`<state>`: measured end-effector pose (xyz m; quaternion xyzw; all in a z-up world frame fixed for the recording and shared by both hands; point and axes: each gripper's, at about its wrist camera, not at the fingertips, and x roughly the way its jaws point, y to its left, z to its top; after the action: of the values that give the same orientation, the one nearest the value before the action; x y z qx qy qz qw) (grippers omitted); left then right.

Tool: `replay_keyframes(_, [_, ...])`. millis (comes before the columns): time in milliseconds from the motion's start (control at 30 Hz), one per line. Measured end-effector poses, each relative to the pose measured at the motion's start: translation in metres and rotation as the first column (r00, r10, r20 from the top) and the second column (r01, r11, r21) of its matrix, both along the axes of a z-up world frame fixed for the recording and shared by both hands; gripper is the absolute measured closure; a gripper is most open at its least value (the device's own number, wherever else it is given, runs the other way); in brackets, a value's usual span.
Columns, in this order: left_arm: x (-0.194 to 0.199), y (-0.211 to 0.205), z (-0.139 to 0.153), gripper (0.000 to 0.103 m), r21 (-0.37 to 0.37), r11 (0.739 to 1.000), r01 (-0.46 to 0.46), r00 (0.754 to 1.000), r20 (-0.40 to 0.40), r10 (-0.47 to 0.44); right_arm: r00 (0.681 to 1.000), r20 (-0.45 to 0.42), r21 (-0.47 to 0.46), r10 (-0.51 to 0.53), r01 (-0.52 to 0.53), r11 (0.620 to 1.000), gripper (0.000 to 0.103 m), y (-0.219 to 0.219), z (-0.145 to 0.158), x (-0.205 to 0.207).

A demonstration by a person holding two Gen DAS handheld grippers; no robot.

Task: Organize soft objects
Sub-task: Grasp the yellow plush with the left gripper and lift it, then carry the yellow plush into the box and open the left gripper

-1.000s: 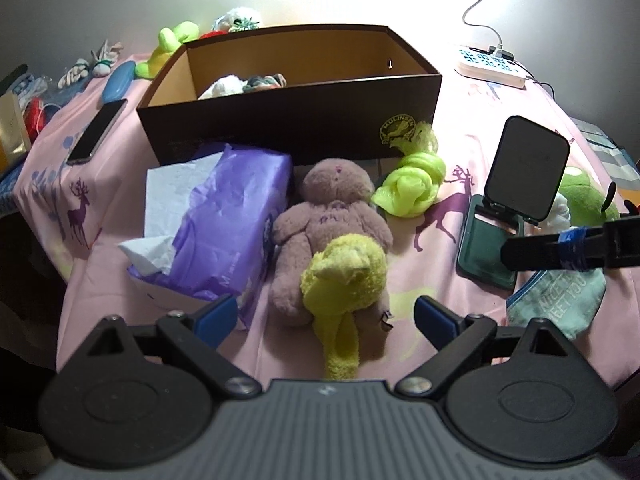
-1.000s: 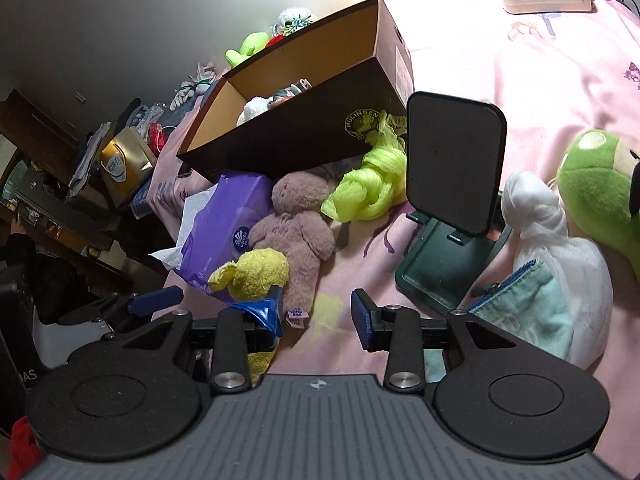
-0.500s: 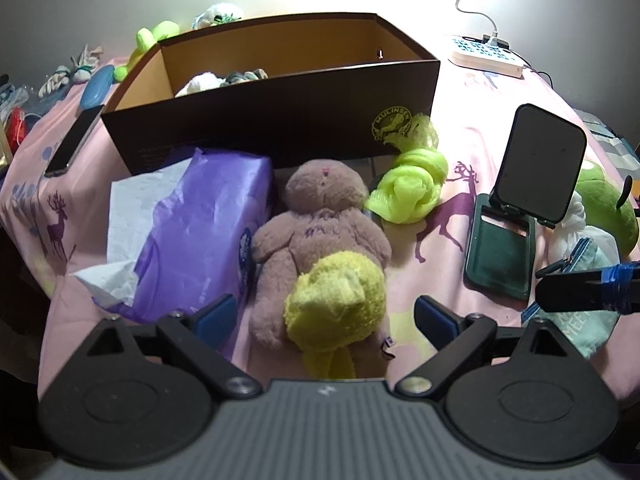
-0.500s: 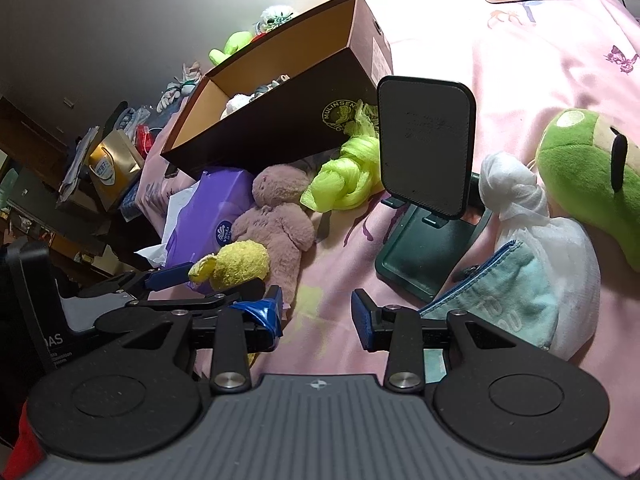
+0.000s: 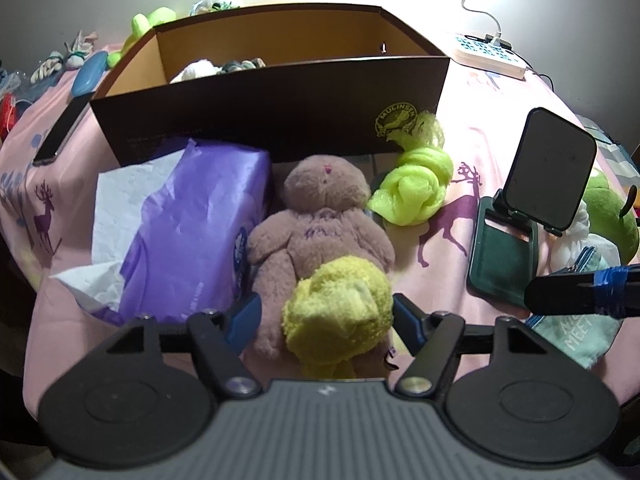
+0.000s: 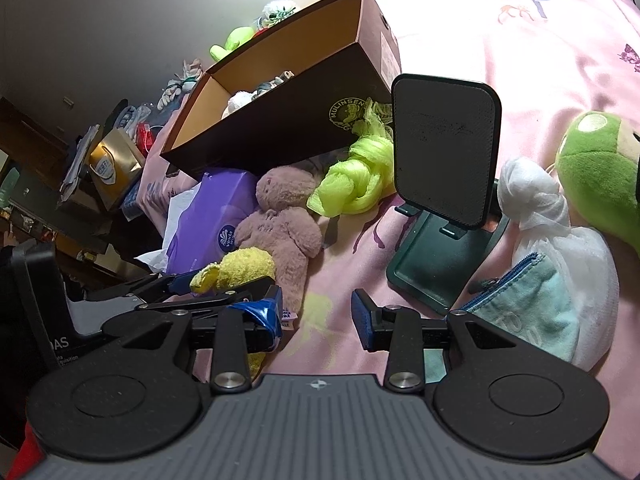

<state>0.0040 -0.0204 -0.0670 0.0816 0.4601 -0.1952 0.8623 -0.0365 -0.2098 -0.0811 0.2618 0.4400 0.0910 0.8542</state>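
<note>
Clearly the spread left gripper (image 5: 326, 314) straddles the fluffy yellow sock (image 5: 338, 314) atop the mauve plush bunny (image 5: 320, 216); closing deep could snag both. Right gripper (image 6: 316, 314) hangs spread, empty.

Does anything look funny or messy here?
Yes. The yellow fuzzy sock lies bunched on top of the pink plush bunny instead of in the brown box. The purple tissue pack is crumpled, with white tissue spilling out its side.
</note>
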Motion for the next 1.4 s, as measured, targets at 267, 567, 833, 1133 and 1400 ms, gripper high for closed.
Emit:
replay_keyframes(267, [-0.002, 0.000, 0.000, 0.039, -0.004, 1.000, 0.026, 1.000, -0.002, -0.026, 1.000, -0.012, 0.003, 0.008, -0.008, 1.000, 0.082, 0.002, -0.001, 0.007])
replay_keyframes(567, [0.000, 0.001, 0.000, 0.052, -0.014, 0.999, 0.049, 0.999, -0.005, -0.049, 0.999, -0.034, 0.007, -0.014, 0.014, 1.000, 0.082, 0.003, -0.005, 0.008])
replay_keyframes(833, [-0.009, 0.005, 0.024, 0.057, -0.051, 0.995, 0.083, 0.996, 0.029, -0.082, 0.999, -0.041, 0.016, -0.035, 0.035, 0.999, 0.082, 0.002, -0.006, 0.008])
replay_keyframes(1133, [0.003, 0.016, 0.073, 0.057, -0.130, 0.985, 0.111, 0.989, 0.111, -0.097, 0.998, -0.037, 0.014, -0.042, 0.042, 0.999, 0.082, 0.009, -0.005, 0.017])
replay_keyframes(1400, [0.057, 0.027, 0.121, 0.057, -0.157, 0.981, 0.109, 0.965, 0.255, -0.067, 0.997, -0.014, -0.009, -0.077, 0.076, 0.997, 0.082, 0.013, 0.003, 0.023])
